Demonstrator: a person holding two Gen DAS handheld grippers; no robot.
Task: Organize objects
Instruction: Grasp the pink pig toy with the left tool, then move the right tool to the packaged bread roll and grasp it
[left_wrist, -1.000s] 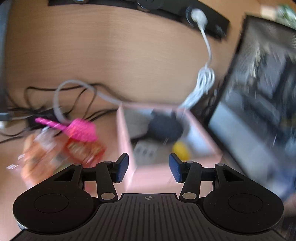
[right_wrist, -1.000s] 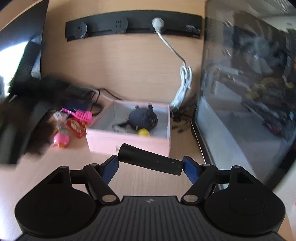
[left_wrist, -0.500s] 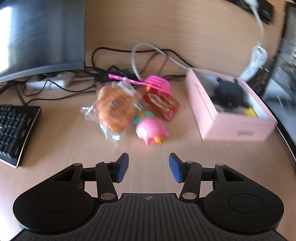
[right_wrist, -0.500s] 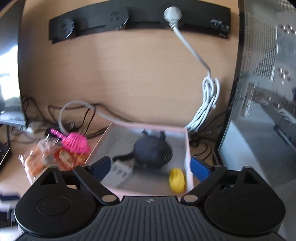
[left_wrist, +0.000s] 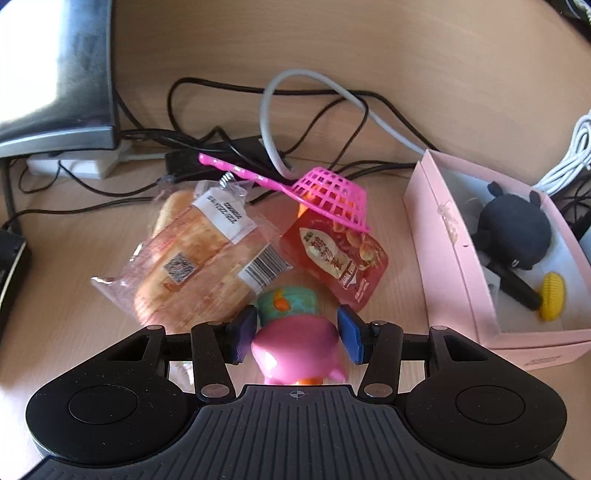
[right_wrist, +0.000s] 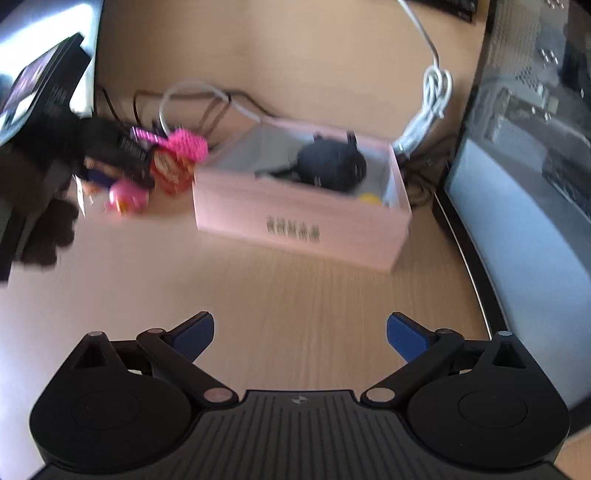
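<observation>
The left tongs (left_wrist: 295, 334) sit low over the desk (left_wrist: 74, 295), reaching forward so their 2 blue fingers (left_wrist: 242, 332) flank a pink toy (left_wrist: 297, 345) with a teal top. The fingers stand just beside the toy's sides, with a thin gap on the right; I cannot tell whether they grip it yet. Just beyond the toy lie a wrapped bread (left_wrist: 199, 258), a red snack pouch (left_wrist: 334, 258) and a pink plastic basket (left_wrist: 332, 197) tipped over the pouch.

The pink box (left_wrist: 443, 258) stands to the right of this pile, holding a black plush (left_wrist: 515, 232), a black cylinder (left_wrist: 517, 291) and a yellow piece (left_wrist: 553, 295).

The right tongs (right_wrist: 300, 334) hover above bare desk, well short of the box (right_wrist: 303, 221), fingers spread wide and holding nothing. In the right wrist view, the left tongs appear as a dark blur at the far left, by the toy (right_wrist: 127, 197).
</observation>
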